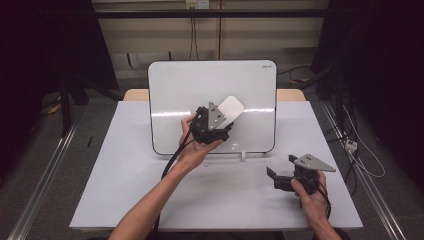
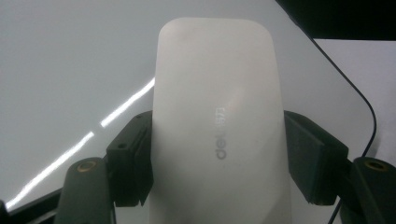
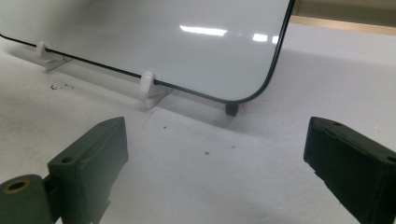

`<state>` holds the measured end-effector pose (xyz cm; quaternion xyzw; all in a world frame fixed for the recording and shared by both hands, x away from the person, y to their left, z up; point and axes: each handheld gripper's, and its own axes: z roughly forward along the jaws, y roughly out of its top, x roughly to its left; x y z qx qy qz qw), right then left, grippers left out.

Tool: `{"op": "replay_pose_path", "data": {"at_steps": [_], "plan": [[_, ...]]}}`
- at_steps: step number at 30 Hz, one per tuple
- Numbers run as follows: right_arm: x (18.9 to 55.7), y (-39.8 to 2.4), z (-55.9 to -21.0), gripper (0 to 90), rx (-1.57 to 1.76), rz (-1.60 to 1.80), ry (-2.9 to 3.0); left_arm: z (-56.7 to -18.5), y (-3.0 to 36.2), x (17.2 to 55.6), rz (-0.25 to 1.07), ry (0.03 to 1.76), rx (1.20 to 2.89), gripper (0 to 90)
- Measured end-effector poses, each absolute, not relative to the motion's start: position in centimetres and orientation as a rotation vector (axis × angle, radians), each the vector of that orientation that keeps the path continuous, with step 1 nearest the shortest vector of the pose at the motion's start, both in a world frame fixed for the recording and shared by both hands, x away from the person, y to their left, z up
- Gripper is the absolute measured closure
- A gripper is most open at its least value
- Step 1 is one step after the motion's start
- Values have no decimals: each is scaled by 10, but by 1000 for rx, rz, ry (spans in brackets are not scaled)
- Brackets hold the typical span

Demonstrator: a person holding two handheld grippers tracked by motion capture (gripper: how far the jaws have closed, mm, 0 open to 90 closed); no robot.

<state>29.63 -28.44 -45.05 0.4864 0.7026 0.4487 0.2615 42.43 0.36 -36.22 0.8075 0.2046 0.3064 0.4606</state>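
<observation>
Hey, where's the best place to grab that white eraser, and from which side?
Grip the eraser across its two long flat sides, near one end, coming in lengthwise. It is a slim rounded slab, and the left gripper already clamps it that way.

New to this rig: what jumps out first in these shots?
The glossy white whiteboard with a thin black rim stands propped on small white feet at the table's far middle. In front of it the left gripper is clamped on a white rounded-rectangle eraser, held up before the board's face. The right gripper rests low at the table's near right, jaws open.
</observation>
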Motion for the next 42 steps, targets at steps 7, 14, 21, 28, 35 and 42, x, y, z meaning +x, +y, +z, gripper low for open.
{"op": "replay_pose_path", "data": {"at_steps": [7,14,21,28,35,42], "plan": [[298,-284,-451,66,1317,1214,1901,-361,13,422,740,523,1976,311],[299,-282,-450,66,1331,1215,1897,-354,24,417,737,529,1957,311],[300,-281,-451,66,1323,1211,1905,-351,39,415,757,534,1957,311],[299,-282,-451,65,1321,1212,1905,-347,49,410,788,538,1958,311],[298,-284,-451,65,1325,1217,1900,-345,61,408,829,577,1953,311],[300,-281,-451,65,1330,1207,1902,-343,80,405,846,605,1944,311]]}}
